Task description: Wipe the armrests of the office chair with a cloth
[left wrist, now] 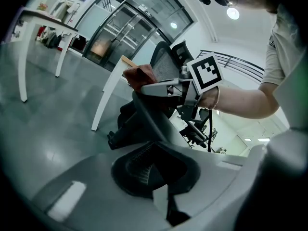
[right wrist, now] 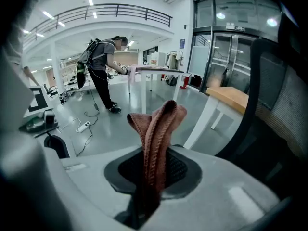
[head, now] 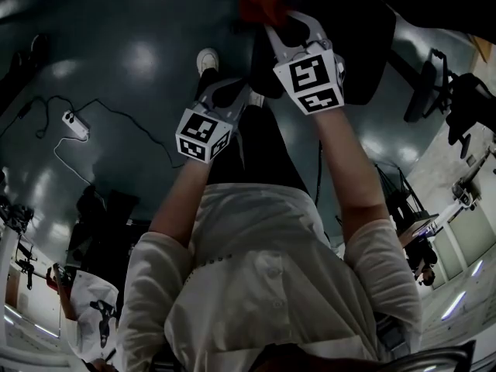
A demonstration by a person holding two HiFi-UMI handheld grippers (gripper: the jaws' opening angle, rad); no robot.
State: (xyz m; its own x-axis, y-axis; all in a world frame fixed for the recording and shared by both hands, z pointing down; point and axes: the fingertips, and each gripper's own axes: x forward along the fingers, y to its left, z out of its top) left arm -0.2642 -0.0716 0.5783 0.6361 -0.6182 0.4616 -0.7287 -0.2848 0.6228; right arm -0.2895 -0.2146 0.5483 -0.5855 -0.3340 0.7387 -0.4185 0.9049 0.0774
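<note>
The black office chair (head: 353, 41) stands in front of me; its mesh back (right wrist: 281, 100) fills the right side of the right gripper view. My right gripper (head: 271, 23) is shut on a reddish-brown knitted cloth (right wrist: 156, 126), which sticks up out of the jaws. The head view shows that cloth (head: 260, 0) raised next to the chair's left edge. My left gripper (head: 232, 91) hangs lower and to the left, jaws together with nothing between them (left wrist: 166, 196). Its camera sees the right gripper (left wrist: 144, 86) holding the cloth (left wrist: 139, 76) against the dark chair (left wrist: 144, 119). I cannot tell the armrests apart.
White tables (right wrist: 211, 105) stand behind the chair. A power strip (head: 75, 124) and its cable lie on the glossy grey floor at the left. Another person (right wrist: 103, 66) stands far off in the hall. More chairs and equipment (head: 446, 99) crowd the right side.
</note>
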